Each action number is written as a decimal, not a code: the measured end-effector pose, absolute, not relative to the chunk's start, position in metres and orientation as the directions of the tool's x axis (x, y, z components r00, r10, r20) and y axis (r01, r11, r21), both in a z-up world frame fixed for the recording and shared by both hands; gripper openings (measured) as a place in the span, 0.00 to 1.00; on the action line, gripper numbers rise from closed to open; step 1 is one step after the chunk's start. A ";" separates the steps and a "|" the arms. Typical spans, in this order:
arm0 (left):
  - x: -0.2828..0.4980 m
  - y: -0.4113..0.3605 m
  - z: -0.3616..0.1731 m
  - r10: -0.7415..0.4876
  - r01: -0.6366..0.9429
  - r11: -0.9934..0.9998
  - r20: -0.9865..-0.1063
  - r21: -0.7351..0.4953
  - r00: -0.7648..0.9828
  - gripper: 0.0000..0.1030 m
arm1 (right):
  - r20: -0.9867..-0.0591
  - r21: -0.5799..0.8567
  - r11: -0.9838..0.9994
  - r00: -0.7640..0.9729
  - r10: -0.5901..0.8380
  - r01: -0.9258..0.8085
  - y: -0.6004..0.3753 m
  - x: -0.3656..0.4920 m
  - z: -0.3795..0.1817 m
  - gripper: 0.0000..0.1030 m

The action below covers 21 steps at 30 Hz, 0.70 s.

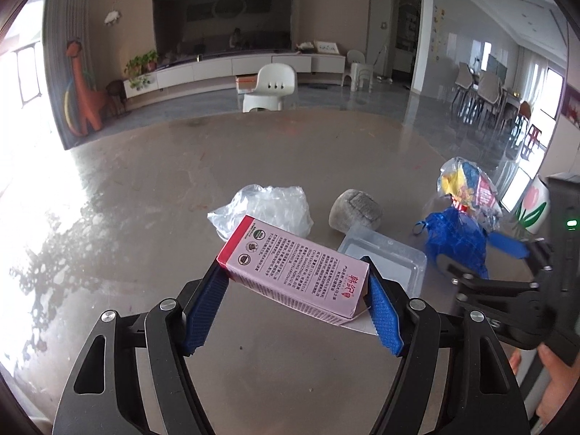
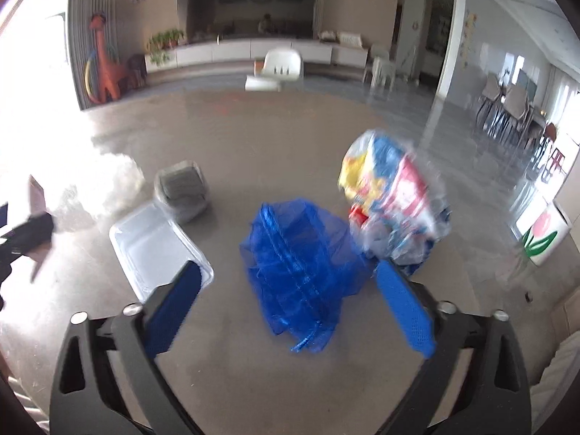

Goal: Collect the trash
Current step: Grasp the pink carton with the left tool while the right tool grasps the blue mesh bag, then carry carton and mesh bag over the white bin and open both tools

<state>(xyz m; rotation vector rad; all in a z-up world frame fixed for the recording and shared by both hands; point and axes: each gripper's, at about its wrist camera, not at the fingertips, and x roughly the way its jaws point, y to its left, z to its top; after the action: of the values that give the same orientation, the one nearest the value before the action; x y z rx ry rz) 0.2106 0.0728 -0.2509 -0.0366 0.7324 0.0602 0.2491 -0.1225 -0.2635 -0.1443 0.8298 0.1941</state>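
My left gripper (image 1: pixel 295 272) is shut on a pink carton (image 1: pixel 293 266) and holds it above the table. Behind it lie a crumpled clear plastic bag (image 1: pixel 264 208), a grey lump (image 1: pixel 355 210) and a clear plastic tray (image 1: pixel 384 257). My right gripper (image 2: pixel 290 272) is open, its blue fingers on either side of a blue mesh bag (image 2: pixel 301 264) that lies on the table. A colourful snack wrapper (image 2: pixel 391 195) sits just right of the mesh bag. The right gripper also shows in the left wrist view (image 1: pixel 507 246) by the mesh bag (image 1: pixel 456 239).
The grey table (image 1: pixel 145 199) extends far to the left and back. A white cup with a tulip print (image 1: pixel 536 206) stands at the right edge. The tray (image 2: pixel 156 246) and grey lump (image 2: pixel 181 192) lie left of the mesh bag. A white chair (image 1: pixel 270 87) stands beyond the table.
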 end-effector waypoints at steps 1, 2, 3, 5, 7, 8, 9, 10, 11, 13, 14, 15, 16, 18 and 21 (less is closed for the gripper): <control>0.210 0.072 -0.251 0.040 -0.067 0.998 -0.669 -0.015 0.742 0.69 | -0.758 -0.051 0.973 0.643 0.109 -0.224 -0.122 0.251 -0.268 0.42; 0.209 0.072 -0.250 0.038 -0.065 0.998 -0.668 -0.015 0.743 0.69 | -0.782 -0.030 0.972 0.611 0.124 -0.234 -0.122 0.254 -0.274 0.33; 0.207 0.072 -0.250 0.037 -0.063 0.998 -0.668 -0.015 0.743 0.69 | -0.781 -0.023 0.971 0.610 0.132 -0.239 -0.122 0.253 -0.274 0.29; 0.204 0.071 -0.247 0.036 -0.058 0.998 -0.663 -0.011 0.747 0.69 | -0.771 -0.034 0.967 0.622 0.136 -0.253 -0.122 0.246 -0.267 0.10; 0.200 0.070 -0.244 0.036 -0.056 0.998 -0.657 -0.010 0.753 0.69 | -0.747 -0.037 0.965 0.649 0.146 -0.260 -0.124 0.234 -0.256 0.09; 0.198 0.069 -0.242 0.032 -0.053 0.999 -0.655 -0.012 0.755 0.69 | -0.727 -0.045 0.964 0.671 0.149 -0.263 -0.126 0.223 -0.244 0.09; 0.196 0.068 -0.240 0.030 -0.052 0.999 -0.652 -0.015 0.758 0.69 | -0.714 -0.044 0.963 0.683 0.156 -0.266 -0.128 0.216 -0.238 0.09; 0.193 0.065 -0.237 0.024 -0.047 0.999 -0.648 -0.019 0.761 0.69 | -0.693 -0.041 0.962 0.701 0.167 -0.269 -0.132 0.203 -0.225 0.09; 0.189 0.062 -0.234 0.014 -0.039 0.999 -0.646 -0.023 0.763 0.69 | -0.680 -0.044 0.963 0.714 0.168 -0.268 -0.135 0.193 -0.217 0.09; 0.182 0.054 -0.229 -0.006 -0.019 0.999 -0.640 -0.031 0.768 0.69 | -0.648 -0.044 0.964 0.742 0.171 -0.261 -0.145 0.168 -0.196 0.09; 0.178 0.049 -0.226 -0.019 -0.005 0.999 -0.638 -0.035 0.770 0.69 | -0.635 -0.044 0.966 0.753 0.170 -0.256 -0.151 0.158 -0.189 0.09; 0.173 0.041 -0.223 -0.037 0.017 0.999 -0.634 -0.039 0.773 0.69 | -0.625 -0.045 0.967 0.762 0.168 -0.250 -0.156 0.149 -0.182 0.09; 0.169 0.035 -0.221 -0.048 0.030 0.999 -0.632 -0.038 0.774 0.69 | -0.610 -0.043 0.970 0.775 0.166 -0.241 -0.165 0.134 -0.171 0.09; 0.160 0.020 -0.216 -0.075 0.066 0.997 -0.626 -0.039 0.776 0.69 | -0.593 -0.038 0.973 0.789 0.163 -0.229 -0.175 0.117 -0.160 0.09; 0.147 -0.007 -0.211 -0.122 0.126 0.991 -0.621 -0.037 0.774 0.69 | -0.569 -0.061 0.979 0.813 0.125 -0.193 -0.196 0.083 -0.142 0.09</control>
<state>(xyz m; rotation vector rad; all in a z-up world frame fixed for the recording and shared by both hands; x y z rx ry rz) 0.1471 -0.0075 -0.2108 0.0071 0.6725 -0.1344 0.0834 -0.1956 -0.1416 -0.1176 0.5986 0.1705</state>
